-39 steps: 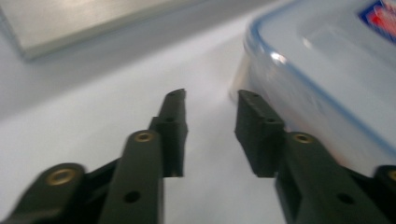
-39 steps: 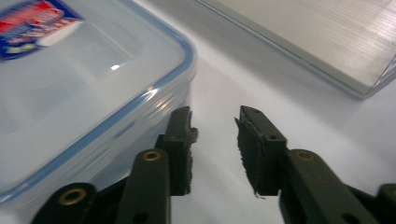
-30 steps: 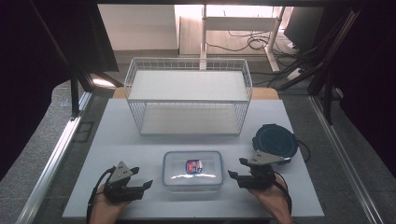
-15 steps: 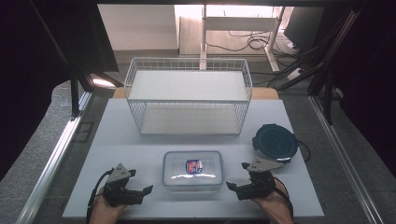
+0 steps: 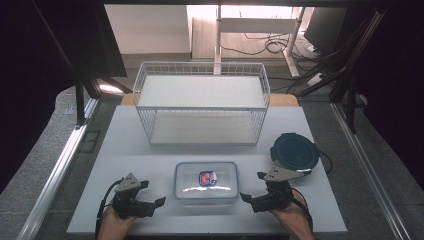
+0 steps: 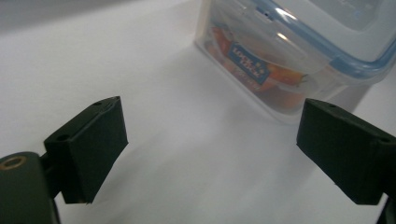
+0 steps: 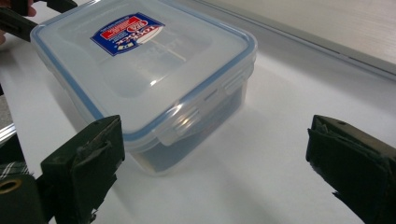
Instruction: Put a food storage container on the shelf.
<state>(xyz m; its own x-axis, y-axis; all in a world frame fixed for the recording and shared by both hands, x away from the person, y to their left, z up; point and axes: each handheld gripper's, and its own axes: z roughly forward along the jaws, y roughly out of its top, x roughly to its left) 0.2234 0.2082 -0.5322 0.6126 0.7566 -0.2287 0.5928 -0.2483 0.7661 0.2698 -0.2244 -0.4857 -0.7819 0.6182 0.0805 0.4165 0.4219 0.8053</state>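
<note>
Nearest me, my left gripper (image 5: 152, 196) and right gripper (image 5: 250, 190) rest on the matte white table (image 5: 125, 150), either side of the container (image 5: 206, 182). Both sets of blunt black jaws have just been opening; they stand wide with nothing between them. The container is a clear, rounded-rectangle plastic box with a blue-sealed clip lid and a red-and-blue label I can't read. Right of it lies a round dark lid (image 5: 294, 151). Farther off stands a white wire basket (image 5: 202, 102).
</note>
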